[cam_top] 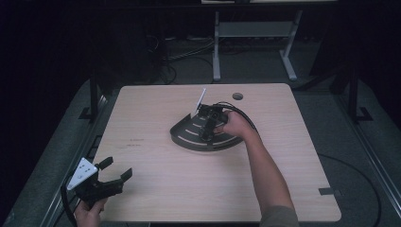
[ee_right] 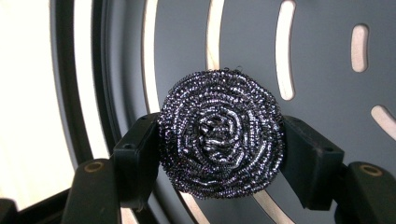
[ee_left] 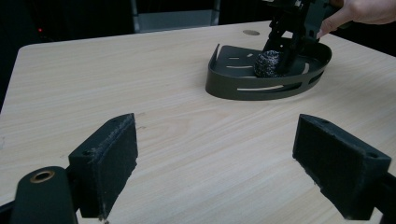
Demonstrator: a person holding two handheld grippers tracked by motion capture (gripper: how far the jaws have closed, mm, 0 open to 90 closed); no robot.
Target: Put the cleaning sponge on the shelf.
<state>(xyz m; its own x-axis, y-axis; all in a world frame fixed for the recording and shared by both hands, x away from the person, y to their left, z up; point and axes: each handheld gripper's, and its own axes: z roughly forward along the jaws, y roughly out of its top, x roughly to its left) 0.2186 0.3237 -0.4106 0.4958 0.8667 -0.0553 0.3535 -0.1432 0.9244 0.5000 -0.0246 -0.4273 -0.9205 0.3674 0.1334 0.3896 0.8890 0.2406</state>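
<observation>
Lower left of the high view: left gripper (cam_top: 115, 170) is held idle at the table (cam_top: 156, 189) edge, jaws spread wide, nothing between them. Centre: steel wool scourer (ee_right: 220, 134) is clamped between the pads of the right gripper (cam_top: 206, 134), low inside the dark slotted caddy (cam_top: 185, 137). Step judged: either placing or lifting out, cannot be told. Next move is expected to be a release or a straight lift clear of the rim.
</observation>
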